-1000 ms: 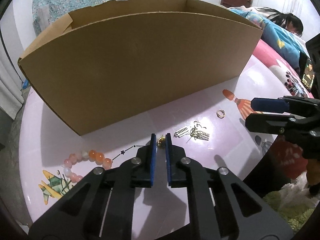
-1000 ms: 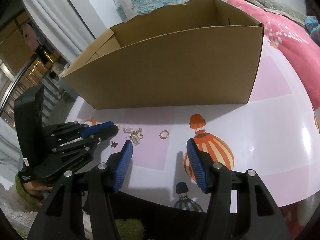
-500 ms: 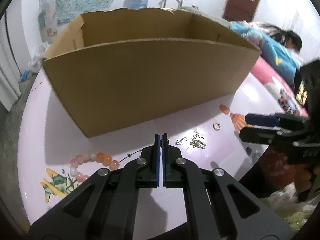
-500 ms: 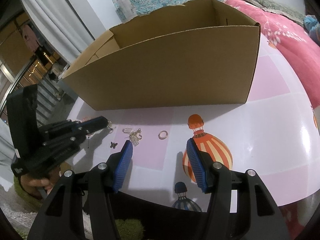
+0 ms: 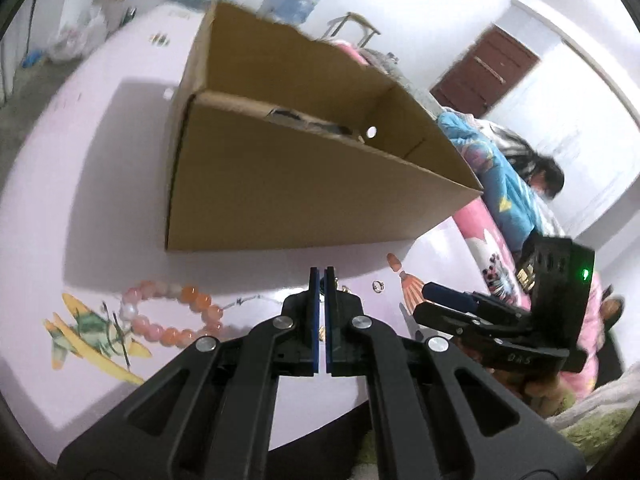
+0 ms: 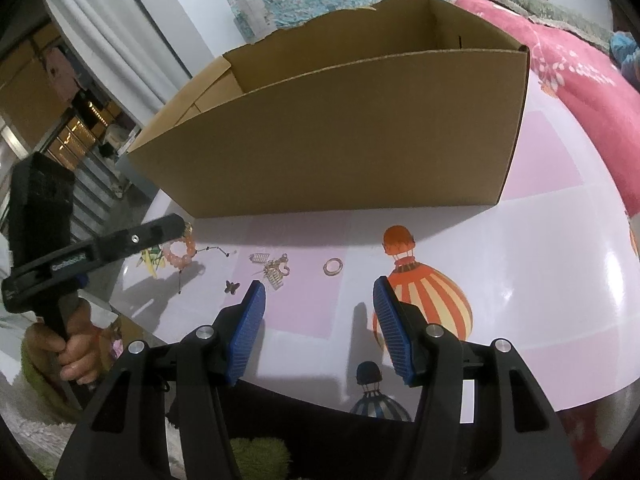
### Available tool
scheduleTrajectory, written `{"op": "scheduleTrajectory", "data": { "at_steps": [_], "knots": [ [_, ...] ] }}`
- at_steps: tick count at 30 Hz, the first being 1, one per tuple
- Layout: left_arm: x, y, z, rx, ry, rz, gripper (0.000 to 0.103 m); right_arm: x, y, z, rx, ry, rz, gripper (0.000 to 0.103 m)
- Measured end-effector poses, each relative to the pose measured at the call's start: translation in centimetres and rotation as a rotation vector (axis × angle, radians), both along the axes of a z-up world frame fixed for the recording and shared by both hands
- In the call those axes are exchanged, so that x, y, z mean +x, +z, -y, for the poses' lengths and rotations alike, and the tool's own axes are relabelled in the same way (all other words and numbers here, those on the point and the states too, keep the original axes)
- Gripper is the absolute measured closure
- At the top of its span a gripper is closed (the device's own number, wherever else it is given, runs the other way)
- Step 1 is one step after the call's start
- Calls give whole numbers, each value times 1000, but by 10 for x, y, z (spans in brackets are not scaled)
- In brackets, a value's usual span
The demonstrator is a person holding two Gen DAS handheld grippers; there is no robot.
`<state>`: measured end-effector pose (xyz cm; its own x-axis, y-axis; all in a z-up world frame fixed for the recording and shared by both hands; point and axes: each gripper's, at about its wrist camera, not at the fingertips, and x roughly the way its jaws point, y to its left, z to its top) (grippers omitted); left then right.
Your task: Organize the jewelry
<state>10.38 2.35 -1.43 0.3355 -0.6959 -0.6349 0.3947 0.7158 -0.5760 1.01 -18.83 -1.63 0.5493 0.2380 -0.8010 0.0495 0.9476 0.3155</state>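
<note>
**Left gripper clenched, box rim ahead and above it**

Left wrist view: I am looking along the left gripper [image 5: 322, 270], and its blue pads are pressing flat together with only a hairline between them. A gold glint is showing low in that slit, but I cannot tell whether a piece is pinched there or lying on the table [image 5: 100, 184] behind. The cardboard box [image 5: 300, 200] is standing straight ahead, its long axis running from near left to far right, with its open top above the fingertips. Its near-left corner is the closest part to this hand. The bead bracelet [image 5: 172, 312] is lying down to the left with a thin chain [image 5: 248, 301] trailing from it. The ring [image 5: 378, 286] is sitting just right of the pads.

Right wrist view: I am holding the right gripper [image 6: 320, 286] released, jaws standing apart over bare table and gripping nothing. The ring is lying just ahead between the pads' lines, the earring cluster [image 6: 274, 268] and a butterfly charm [image 6: 231, 287] ahead to the left. The left gripper is hanging at the far left above the bracelet, with a gold speck at its tip.

I am judging that the left hand is nearer the box, and that it needs to rise over the front wall.
</note>
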Motion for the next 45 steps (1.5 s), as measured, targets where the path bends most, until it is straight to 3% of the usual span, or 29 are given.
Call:
{"op": "scheduleTrajectory", "data": {
  "at_steps": [3, 13, 16, 19, 22, 27, 32, 36, 45],
  "knots": [
    [0, -1, -7, -88, 2, -33, 102, 0, 1, -2, -10, 3, 5, 48],
    [4, -20, -11, -112, 23, -118, 102, 4, 1, -8, -11, 17, 2, 48],
    [3, -18, -14, -112, 37, -108, 102, 4, 1, -8, -12, 15, -1, 48],
    [0, -13, -15, -40, 43, -64, 102, 3, 0, -7, -9, 12, -1, 48],
    [-6, -8, -4, 81, 19, -5, 100, 3, -1, -8, -8, 15, -1, 48],
    [-26, -6, 26, 304, -75, 117, 80, 4, -3, -10, 0, 23, -9, 48],
    [-39, -15, 58, 512, -135, 213, 79, 4, -3, -10, 5, 25, -9, 48],
    [-41, -20, 67, 576, -168, 247, 78, 4, -4, -10, 7, 25, -9, 48],
    [-39, -21, 77, 589, -208, 271, 82, 4, -3, -8, 11, 18, -4, 48]
  ]
}}
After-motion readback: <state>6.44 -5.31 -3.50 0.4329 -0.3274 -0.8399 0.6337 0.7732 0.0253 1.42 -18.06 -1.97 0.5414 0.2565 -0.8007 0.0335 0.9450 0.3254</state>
